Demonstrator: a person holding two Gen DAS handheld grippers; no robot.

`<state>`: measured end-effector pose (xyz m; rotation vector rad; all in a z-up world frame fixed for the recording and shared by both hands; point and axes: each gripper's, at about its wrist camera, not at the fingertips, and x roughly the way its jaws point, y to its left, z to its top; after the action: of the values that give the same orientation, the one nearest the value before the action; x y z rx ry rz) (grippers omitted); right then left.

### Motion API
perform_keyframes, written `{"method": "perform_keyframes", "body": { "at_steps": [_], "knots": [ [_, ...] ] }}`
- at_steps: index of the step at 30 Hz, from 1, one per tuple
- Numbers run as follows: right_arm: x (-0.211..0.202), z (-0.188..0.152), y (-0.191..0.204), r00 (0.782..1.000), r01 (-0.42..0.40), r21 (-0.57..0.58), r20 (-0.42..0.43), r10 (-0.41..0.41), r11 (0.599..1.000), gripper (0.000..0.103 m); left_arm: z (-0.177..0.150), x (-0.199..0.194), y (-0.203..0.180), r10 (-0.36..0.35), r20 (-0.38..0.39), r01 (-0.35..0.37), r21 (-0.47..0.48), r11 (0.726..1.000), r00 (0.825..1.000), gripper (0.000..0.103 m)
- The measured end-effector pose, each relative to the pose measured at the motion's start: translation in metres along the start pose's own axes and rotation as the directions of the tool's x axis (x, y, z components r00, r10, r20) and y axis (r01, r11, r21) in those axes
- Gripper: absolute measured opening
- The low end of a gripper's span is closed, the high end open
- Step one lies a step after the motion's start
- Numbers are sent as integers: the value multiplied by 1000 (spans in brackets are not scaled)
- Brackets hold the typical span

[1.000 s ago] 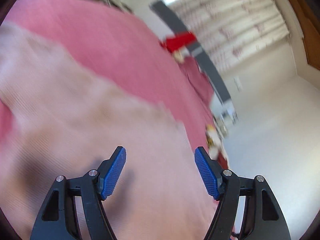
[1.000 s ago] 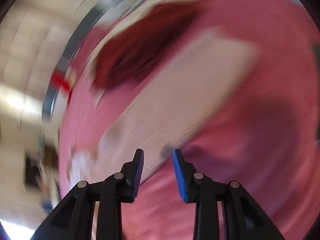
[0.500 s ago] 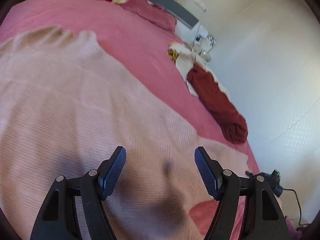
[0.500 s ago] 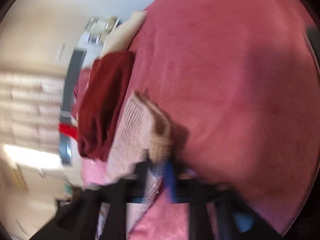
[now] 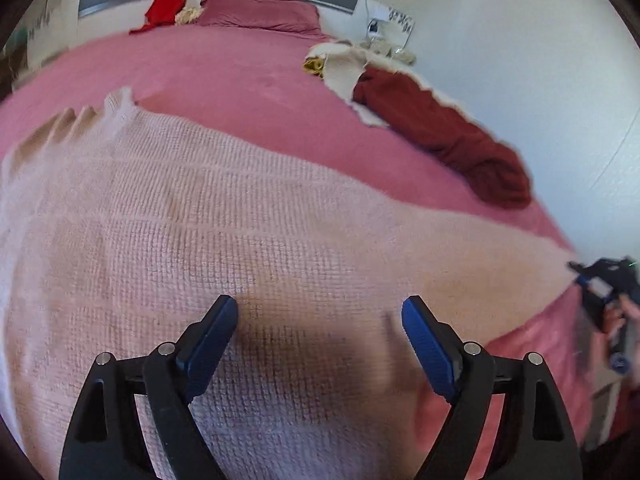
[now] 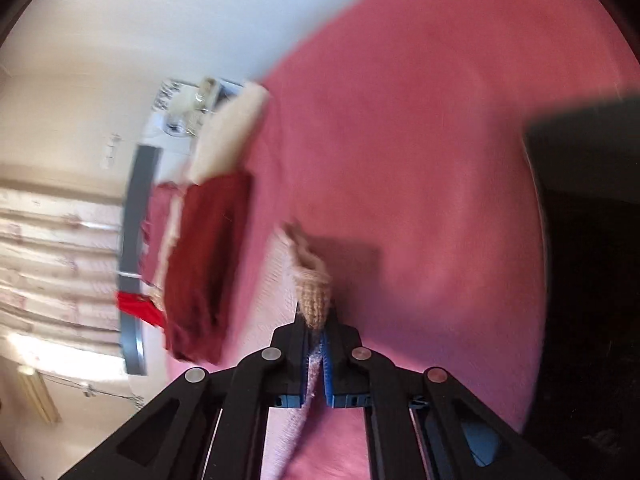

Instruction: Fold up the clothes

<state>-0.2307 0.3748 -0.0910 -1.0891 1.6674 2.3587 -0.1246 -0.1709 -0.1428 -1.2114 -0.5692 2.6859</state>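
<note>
- Knit of the pink sweater point(image 5: 224, 240) looked soft, floppy and light; its edges and sleeve ends seemed best to grab.
- The left gripper point(image 5: 320, 332) hung just over the sweater's body, fingers spread wide, holding nothing.
- The right gripper point(image 6: 316, 344) was tipped sideways, pinching a sleeve cuff point(image 6: 314, 292).
- The sweater lay spread on the pink bed point(image 5: 248, 76).
- A dark red garment point(image 5: 444, 136) lay farther back.
</note>
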Motion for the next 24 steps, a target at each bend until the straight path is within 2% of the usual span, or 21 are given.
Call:
{"method": "perform_keyframes", "body": {
  "at_steps": [3,5,8,12,13,16,19,21,24],
  "knots": [
    [-3,15,32,1000,-12,-102,24,15,995,4,-12,-6,-5,-4,-1,4,16,1000,1000,85],
    [5,22,45,1000,11,-148,27,-7,989,4,-20,-11,-8,-7,-2,7,26,1000,1000,85],
    [19,21,44,997,70,-150,-2,-71,986,4,-32,-17,-15,-18,-9,18,50,999,1000,85],
    [12,7,37,998,55,-96,-22,-58,994,4,-41,-28,-41,-89,-81,100,150,984,993,85],
    [8,2,39,998,51,-83,-20,-53,995,4,-42,-32,-43,-108,-91,120,146,982,990,85],
    [-7,-20,57,999,42,-101,-21,-44,994,4,-37,-48,-19,-170,-76,169,-8,986,983,85],
    [-10,-60,127,999,-2,-259,-31,-7,966,4,-27,-69,24,-201,-12,194,-211,958,979,85],
    [-8,-96,172,998,-43,-364,-50,27,930,4,-25,-103,64,-189,70,201,-308,930,980,85],
    [4,-183,258,989,-135,-548,-131,75,826,4,-23,-142,104,-123,175,179,-358,916,977,85]
  ]
}}
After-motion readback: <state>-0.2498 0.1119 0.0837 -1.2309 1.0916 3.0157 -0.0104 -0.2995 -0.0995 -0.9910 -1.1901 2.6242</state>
